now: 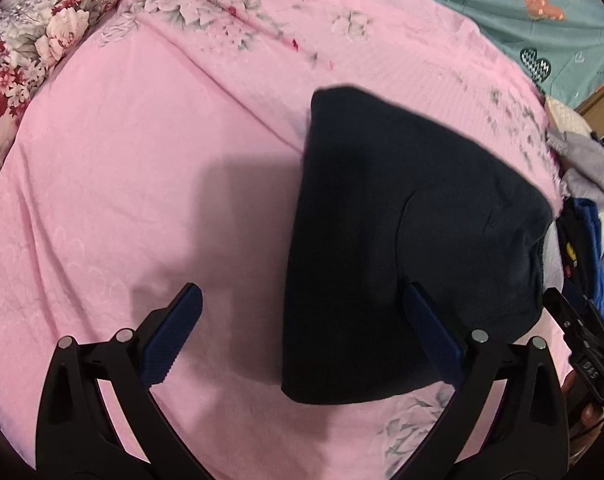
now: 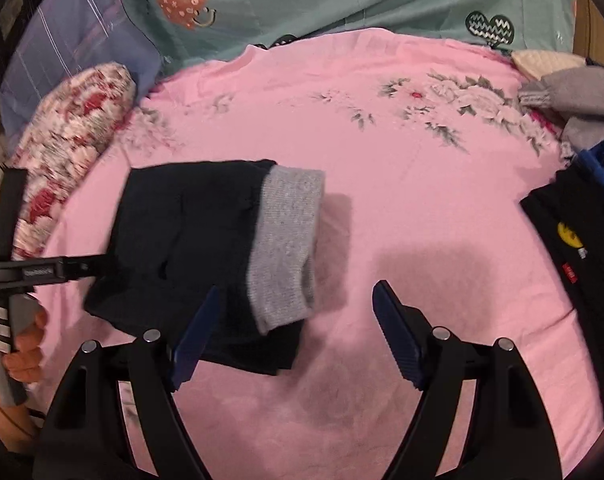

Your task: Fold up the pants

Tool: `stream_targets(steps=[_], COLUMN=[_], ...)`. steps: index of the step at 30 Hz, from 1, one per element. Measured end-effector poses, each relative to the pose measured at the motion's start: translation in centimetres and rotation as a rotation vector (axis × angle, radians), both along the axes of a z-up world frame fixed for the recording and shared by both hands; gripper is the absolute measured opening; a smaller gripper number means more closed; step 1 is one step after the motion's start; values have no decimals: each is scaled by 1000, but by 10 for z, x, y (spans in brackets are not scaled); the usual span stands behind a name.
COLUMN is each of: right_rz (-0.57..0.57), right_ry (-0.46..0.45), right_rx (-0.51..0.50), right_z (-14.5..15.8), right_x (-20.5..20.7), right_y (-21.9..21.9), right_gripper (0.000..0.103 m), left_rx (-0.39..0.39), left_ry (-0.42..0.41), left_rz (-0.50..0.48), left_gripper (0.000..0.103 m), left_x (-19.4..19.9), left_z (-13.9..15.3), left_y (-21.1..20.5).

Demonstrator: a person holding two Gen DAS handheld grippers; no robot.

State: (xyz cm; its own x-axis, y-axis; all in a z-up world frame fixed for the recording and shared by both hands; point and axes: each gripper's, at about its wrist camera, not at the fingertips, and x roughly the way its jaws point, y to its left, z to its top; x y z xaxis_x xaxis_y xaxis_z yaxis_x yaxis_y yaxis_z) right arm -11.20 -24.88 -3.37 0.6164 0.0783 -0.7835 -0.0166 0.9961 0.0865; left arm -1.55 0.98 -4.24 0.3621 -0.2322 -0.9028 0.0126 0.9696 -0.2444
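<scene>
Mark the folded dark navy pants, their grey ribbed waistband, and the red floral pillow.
Folded dark navy pants [image 1: 381,240]: left wrist view, middle of top layer.
Grey ribbed waistband [image 2: 286,240]: right wrist view, band's centre.
Red floral pillow [image 2: 82,128]: right wrist view, upper face.

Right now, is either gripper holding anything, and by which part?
Nothing is held. Both the left gripper and the right gripper have open jaws above the folded dark pants on the pink sheet.

The teal quilt [image 2: 341,4] at the far side carries small printed lettering, too blurred to read. A black garment [image 2: 573,248] at right bears a yellow emblem, unreadable.
</scene>
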Motion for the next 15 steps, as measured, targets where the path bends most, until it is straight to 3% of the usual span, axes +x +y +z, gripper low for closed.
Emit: stream_targets(steps=[1,3,5,7,8,9,11,13,14,15], right_rz=[-20,-14,10,26,45,79,154,174,155,117], right_ry=[17,2,-89,-163,-187,-185,-127,-57,-10,22], right_rx=[-36,47,175,169,153,165,216,208,179,152], right_z=[-3,5,26,46,53,56,51,37,25,15], right_x=[3,2,-4,-3,2,9,34,56,68,78], right_y=[-1,-8,-16,-13,-7,-1,12,21,23,19], right_gripper=[79,79,79,77,69,51,25,16,15,0], left_rx=[-10,19,75,116,118,129,205,251,188,128], left_ry=[-40,-95,-145,-144,-139,-130,-108,-91,-59,-39], left_rz=[-4,-6,5,20,21,20,54,76,83,99], left_gripper=[101,101,101,101,101,101,101,101,101,101], left_x=[1,8,20,36,39,44,57,65,65,62], left_z=[12,29,41,40,38,33,15,-2,-9,-9], left_y=[1,-2,-11,-18,-20,-21,-24,-17,-5,3])
